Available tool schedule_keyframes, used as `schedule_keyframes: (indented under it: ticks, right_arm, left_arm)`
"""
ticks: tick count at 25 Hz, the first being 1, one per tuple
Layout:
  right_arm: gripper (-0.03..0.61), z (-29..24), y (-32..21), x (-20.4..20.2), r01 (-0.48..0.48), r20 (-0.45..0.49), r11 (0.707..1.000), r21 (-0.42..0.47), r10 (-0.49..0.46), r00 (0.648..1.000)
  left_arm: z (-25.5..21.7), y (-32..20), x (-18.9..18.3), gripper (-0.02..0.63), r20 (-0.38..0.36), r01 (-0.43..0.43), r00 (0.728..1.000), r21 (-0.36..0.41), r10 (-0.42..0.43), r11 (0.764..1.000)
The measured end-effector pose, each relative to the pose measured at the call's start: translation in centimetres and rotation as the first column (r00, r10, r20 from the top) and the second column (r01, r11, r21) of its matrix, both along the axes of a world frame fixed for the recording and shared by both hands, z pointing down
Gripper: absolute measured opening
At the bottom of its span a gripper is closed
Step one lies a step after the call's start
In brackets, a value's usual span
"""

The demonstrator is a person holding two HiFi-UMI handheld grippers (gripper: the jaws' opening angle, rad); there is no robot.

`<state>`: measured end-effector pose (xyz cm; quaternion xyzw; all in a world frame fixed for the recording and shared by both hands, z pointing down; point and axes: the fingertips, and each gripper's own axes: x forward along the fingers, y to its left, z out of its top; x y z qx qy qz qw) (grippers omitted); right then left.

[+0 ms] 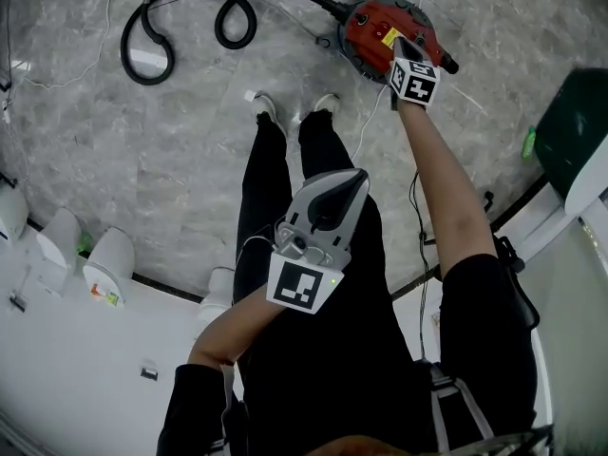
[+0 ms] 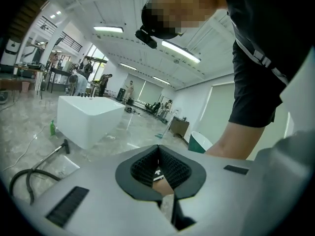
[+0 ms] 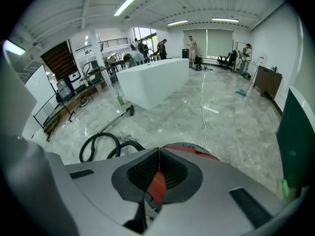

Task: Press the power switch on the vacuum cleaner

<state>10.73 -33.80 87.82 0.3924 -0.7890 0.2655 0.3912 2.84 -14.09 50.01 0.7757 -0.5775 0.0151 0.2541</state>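
Vacuum cleaner (image 1: 372,28), red canister type, sits on the grey marble floor (image 1: 190,179) just ahead of the person's shoes (image 1: 268,107), w/ its black hose (image 1: 180,27) looping off to the left. Right gripper (image 1: 403,50) is on or just above the canister's top, jaws pressed together, nothing pinched. In the right gripper view the red shell shows right behind the shut tips. Closed tips make one blunt point, prob. the reason: a switch wants a poke, not a grab. Power switch itself can't be made out; the tip covers that spot. Right arm is stretched nearly straight, fwd and down, marker cube facing up. Left gripper (image 1: 357,180) isn't needed, so it's parked close to the body, elbow bent, jaws likewise shut on nothing, pointing roughly twd the vacuum. Judgement: the press is at or v. near contact.
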Motion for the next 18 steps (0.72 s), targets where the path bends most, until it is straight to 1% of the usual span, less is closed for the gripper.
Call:
schedule_keyframes:
  ticks: [3,7,9,11,13,15,16,18]
  right_arm:
    - [0.020,1.5,0.0,-0.4,-0.048,0.035,0.998,-0.039,0.049,0.998]
    - [0.020,3.4,-0.2,-1.2,-0.003,0.028,0.998,-0.060,0.005,1.000]
    - [0.020,4.3,-0.4,-1.2,-0.003,0.023,0.997,-0.079,0.004,1.000]
    - [0.020,5.2,-0.6,-1.2,-0.048,0.045,0.992,-0.118,0.053,0.998]
    - [0.020,5.8,-1.2,-1.0,-0.135,0.077,0.978,-0.160,0.149,0.986]
    - [0.020,6.4,-1.9,-0.7,-0.207,0.084,0.960,-0.186,0.226,0.971]
    - [0.020,6.7,-2.1,-0.7,-0.226,0.079,0.955,-0.194,0.245,0.966]
    - [0.020,7.3,-2.1,-0.8,-0.234,0.063,0.950,-0.207,0.252,0.966]
  left_arm:
    - [0.9,-0.2,-0.3,0.018,-0.012,0.030,0.999,-0.024,-0.030,0.999]
    - [2.2,-0.9,-0.3,0.018,-0.026,0.051,0.998,-0.049,-0.053,0.997]
    - [2.6,-0.9,-0.3,0.018,-0.028,0.056,0.998,-0.060,-0.058,0.997]
    - [3.0,-0.9,-0.5,0.018,-0.035,0.067,0.997,-0.074,-0.069,0.995]
    - [3.2,-1.0,-0.8,0.018,-0.039,0.080,0.996,-0.078,-0.083,0.994]
    - [3.4,-1.3,-0.9,0.018,-0.039,0.089,0.995,-0.065,-0.092,0.994]
    - [3.4,-1.3,-0.8,0.018,-0.040,0.093,0.995,-0.059,-0.095,0.994]
    - [3.6,-1.4,-0.6,0.018,-0.050,0.100,0.993,-0.062,-0.103,0.993]
